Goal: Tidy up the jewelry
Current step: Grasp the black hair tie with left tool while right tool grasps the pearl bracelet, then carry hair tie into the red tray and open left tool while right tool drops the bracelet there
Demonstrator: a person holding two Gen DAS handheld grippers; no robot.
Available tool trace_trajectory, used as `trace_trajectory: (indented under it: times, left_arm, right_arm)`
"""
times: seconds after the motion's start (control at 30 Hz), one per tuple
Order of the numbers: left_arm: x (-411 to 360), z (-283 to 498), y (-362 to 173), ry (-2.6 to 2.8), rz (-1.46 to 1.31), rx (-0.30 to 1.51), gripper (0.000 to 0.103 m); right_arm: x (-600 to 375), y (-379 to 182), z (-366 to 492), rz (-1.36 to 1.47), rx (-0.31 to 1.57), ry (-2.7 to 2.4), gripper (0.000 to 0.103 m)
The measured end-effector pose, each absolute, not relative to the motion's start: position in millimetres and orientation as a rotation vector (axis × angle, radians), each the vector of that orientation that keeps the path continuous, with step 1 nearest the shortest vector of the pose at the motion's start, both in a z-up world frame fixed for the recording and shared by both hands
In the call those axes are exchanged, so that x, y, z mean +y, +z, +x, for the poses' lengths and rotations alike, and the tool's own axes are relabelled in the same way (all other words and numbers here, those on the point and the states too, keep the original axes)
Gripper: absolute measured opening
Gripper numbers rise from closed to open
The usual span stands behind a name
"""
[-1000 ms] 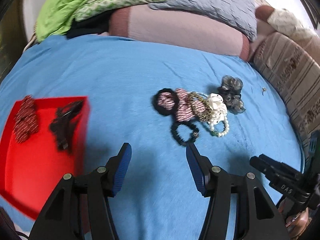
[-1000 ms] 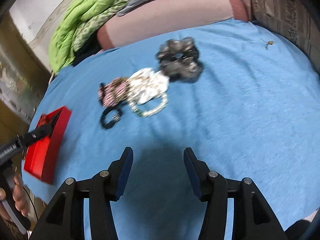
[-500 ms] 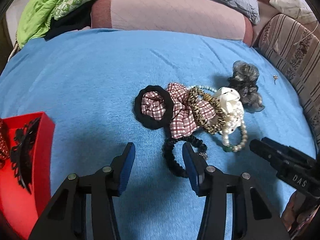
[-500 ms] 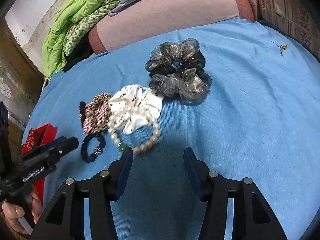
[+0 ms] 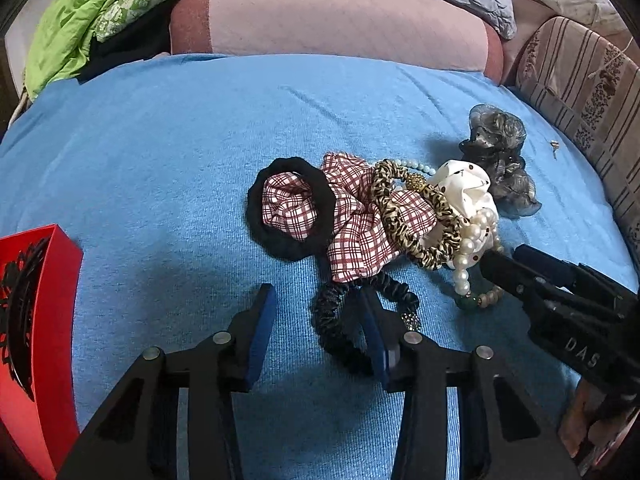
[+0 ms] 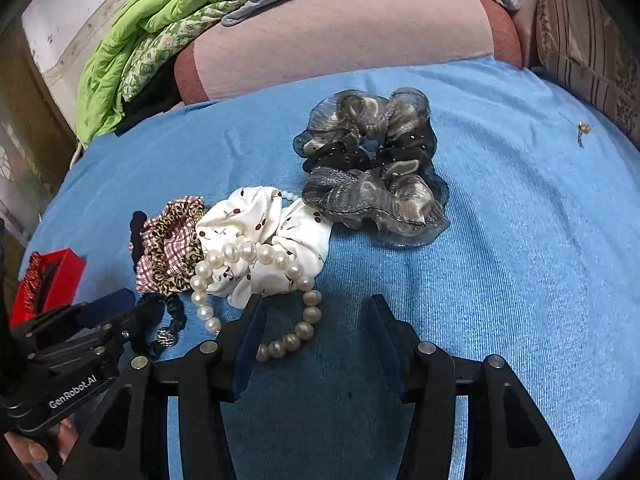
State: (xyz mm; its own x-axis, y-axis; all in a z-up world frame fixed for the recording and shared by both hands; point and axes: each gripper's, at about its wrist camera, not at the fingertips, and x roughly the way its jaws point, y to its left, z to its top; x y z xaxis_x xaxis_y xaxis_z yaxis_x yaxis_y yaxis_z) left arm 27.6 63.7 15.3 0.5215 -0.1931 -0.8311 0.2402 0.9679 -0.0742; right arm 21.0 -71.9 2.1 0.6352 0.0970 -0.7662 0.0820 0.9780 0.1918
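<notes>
Straddling the black spiral hair tie (image 5: 360, 320) with your spread left gripper (image 5: 316, 312), you line up a pinch; your right gripper (image 6: 316, 320) hovers spread beside the pearl bracelet (image 6: 256, 276).

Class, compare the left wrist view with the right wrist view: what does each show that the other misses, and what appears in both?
Only the left wrist view shows the whole black ring scrunchie and the left claw open around the thin black hair tie.

Only the right wrist view shows the full ring of the grey organza scrunchie and the right claw open beside the pearl bracelet.

Both show the white scrunchie, the red box and the blue sheet.
</notes>
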Motion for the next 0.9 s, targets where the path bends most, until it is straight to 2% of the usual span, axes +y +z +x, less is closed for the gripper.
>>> trace_trajectory:
  times: [0.07,0.1,0.17,0.2,0.23,0.3,0.37,0.9]
  left_arm:
    - [59.1,25.9,15.6,-0.241,0.080,0.982,0.041]
    - [57.7,25.5,15.8,-0.237,0.091,0.982,0.038]
    - [56.4,24.8,17.9,-0.234,0.096,0.988,0.021]
    - [56.6,23.9,19.0,-0.239,0.093,0.994,0.007]
    - [57.2,22.9,20.9,-0.249,0.086,1.007,0.007]
    - [59.1,20.0,23.4,-0.266,0.075,1.022,0.007]
    - [65.6,14.8,27.0,-0.279,0.044,1.038,0.007]
    - [94.8,-56.8,86.6,-0.282,-0.041,0.943,0.007]
  right_arm:
    - [-68.4,1.8,22.2,0.191,0.885,-0.002,0.057]
    - [-67.5,1.7,22.5,0.183,0.886,-0.008,0.054]
    - [-67.7,1.5,22.8,0.175,0.887,-0.026,0.048]
    - [-68.4,1.4,22.8,0.176,0.887,-0.032,0.041]
    - [-69.8,1.3,22.6,0.180,0.887,-0.036,0.038]
    - [-70.6,1.8,22.5,0.177,0.890,-0.037,0.019]
    - [-71.5,3.7,20.0,0.183,0.894,-0.023,0.013]
    - [-59.5,48.2,-44.5,0.303,0.825,0.053,0.011]
